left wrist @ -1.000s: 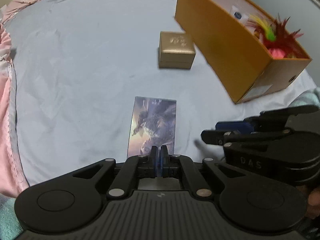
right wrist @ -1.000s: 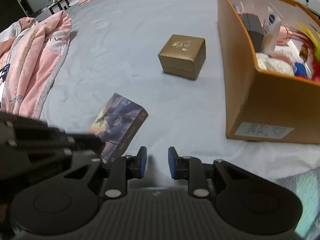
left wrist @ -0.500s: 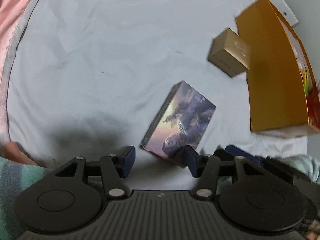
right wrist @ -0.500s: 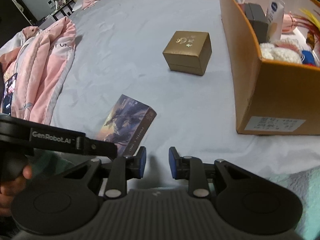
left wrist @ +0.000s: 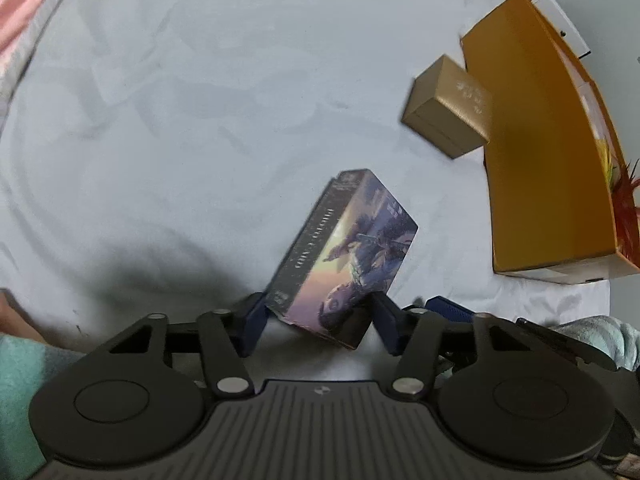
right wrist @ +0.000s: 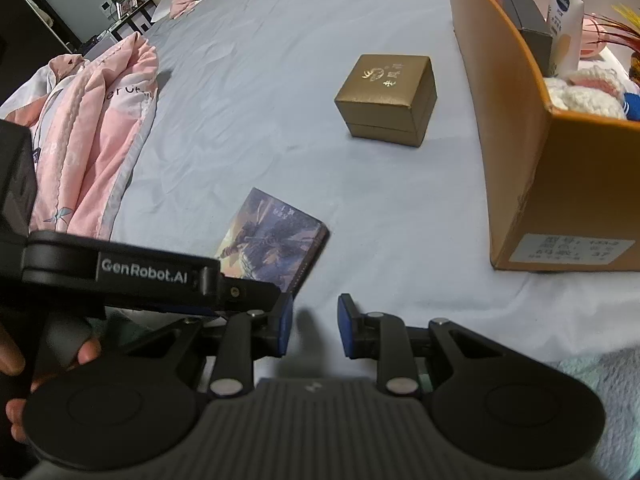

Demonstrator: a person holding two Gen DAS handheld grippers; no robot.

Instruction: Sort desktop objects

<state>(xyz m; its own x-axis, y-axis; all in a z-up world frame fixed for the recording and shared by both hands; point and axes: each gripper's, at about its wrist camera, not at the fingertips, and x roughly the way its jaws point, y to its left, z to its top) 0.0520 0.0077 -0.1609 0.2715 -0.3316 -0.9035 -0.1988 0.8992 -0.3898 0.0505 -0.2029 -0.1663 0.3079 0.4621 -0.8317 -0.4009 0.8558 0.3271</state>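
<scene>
A printed card box [left wrist: 352,248] lies on the pale blue sheet; it also shows in the right wrist view [right wrist: 276,244]. My left gripper [left wrist: 320,326] is open with a finger on each side of the box's near end, close to its sides. My right gripper [right wrist: 312,330] is open and empty, hovering just right of the card box. A gold gift box [right wrist: 388,96] sits farther back, also in the left wrist view [left wrist: 448,108]. An orange cardboard box [right wrist: 516,128] with toys and a tube inside stands at the right, seen too in the left wrist view [left wrist: 548,168].
A pink quilt [right wrist: 92,128] is bunched along the left. A teal blanket [left wrist: 20,384] lies at the near edge. Dark furniture [right wrist: 120,12] stands beyond the bed at the far left.
My left gripper opened, swung left and came down around the card box's near end. The right gripper stayed open and nearly still.
</scene>
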